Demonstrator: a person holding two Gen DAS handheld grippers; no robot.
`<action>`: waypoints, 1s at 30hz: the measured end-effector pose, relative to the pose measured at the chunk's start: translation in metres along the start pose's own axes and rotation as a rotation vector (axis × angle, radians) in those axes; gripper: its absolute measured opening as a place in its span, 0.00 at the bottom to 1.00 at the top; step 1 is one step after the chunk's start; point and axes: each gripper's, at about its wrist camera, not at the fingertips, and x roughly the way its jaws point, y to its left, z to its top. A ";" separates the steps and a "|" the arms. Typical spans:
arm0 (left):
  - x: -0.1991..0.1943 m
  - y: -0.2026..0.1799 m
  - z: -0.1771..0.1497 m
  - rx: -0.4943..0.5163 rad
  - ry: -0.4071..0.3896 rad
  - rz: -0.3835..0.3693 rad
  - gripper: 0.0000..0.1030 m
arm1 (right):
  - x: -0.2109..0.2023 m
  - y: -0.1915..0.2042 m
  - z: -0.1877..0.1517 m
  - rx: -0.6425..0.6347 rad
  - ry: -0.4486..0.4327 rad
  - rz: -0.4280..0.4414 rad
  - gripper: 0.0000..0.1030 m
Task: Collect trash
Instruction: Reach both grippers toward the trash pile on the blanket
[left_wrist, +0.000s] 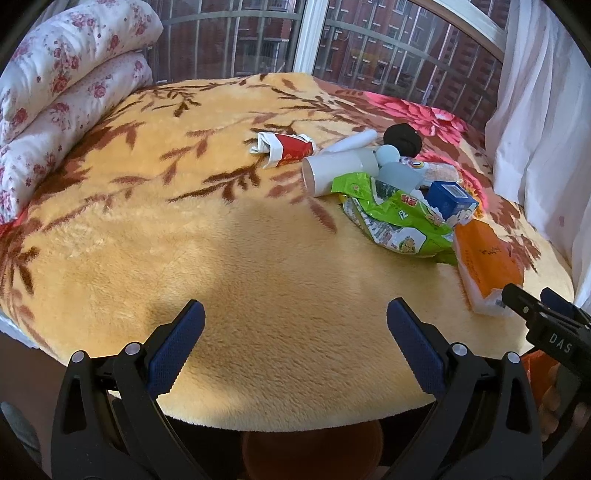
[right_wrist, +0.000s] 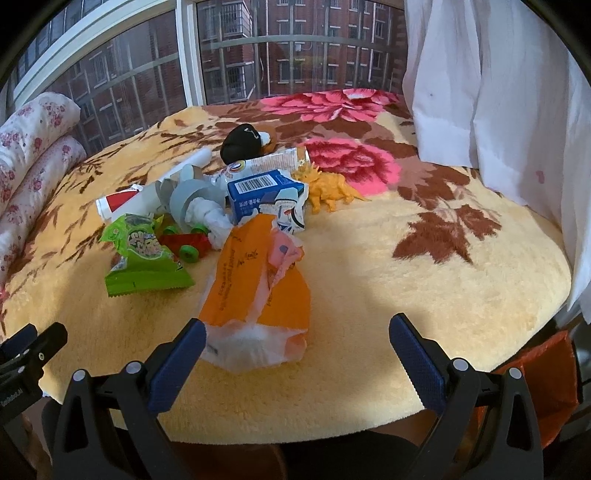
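Right wrist view: nearest to us, our right gripper (right_wrist: 297, 345) hangs over the front edge of the bed with its fingers spread wide and nothing between them. Its left finger's blue pad (right_wrist: 177, 369) sits just beside the white end of an orange tissue pack (right_wrist: 255, 295), which lies flat on the yellow blanket (right_wrist: 406, 295). Whether pad and pack touch, we cannot tell. At the lower right, an orange bag (right_wrist: 535, 376) shows below the bed edge.

In the left wrist view, our left gripper (left_wrist: 295, 332) is likewise spread and empty, over bare blanket near the front edge, well apart from the trash.

Beyond the tissue pack lies the heap of trash. A green snack wrapper (right_wrist: 142, 258) lies to the left, with a small red and green toy (right_wrist: 190, 243) just beside it. Behind these are a twisted white tissue (right_wrist: 210, 218), a crumpled blue and white carton (right_wrist: 266, 195), a grey cup (right_wrist: 184, 195) on its side and a flattened red and white paper cup (right_wrist: 125, 201). A yellow toy dinosaur (right_wrist: 328, 186) stands to the right of the carton. Farther back lie a printed wrapper (right_wrist: 266, 162), a white tube (right_wrist: 195, 158) and a black stuffed toy (right_wrist: 245, 142).

At the far left sits a folded flowered quilt (right_wrist: 33, 147); a white curtain (right_wrist: 498, 92) hangs on the right, and the window (right_wrist: 295, 48) lies behind the bed.
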 end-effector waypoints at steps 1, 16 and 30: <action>0.000 0.000 0.000 0.000 -0.001 -0.001 0.93 | 0.000 0.000 0.001 0.002 0.001 0.000 0.95; 0.003 0.004 0.000 -0.008 0.001 0.003 0.93 | 0.006 0.004 0.003 -0.001 0.010 0.011 0.95; 0.004 0.004 -0.002 -0.007 0.005 0.002 0.93 | 0.010 0.008 0.004 0.002 0.013 0.024 0.95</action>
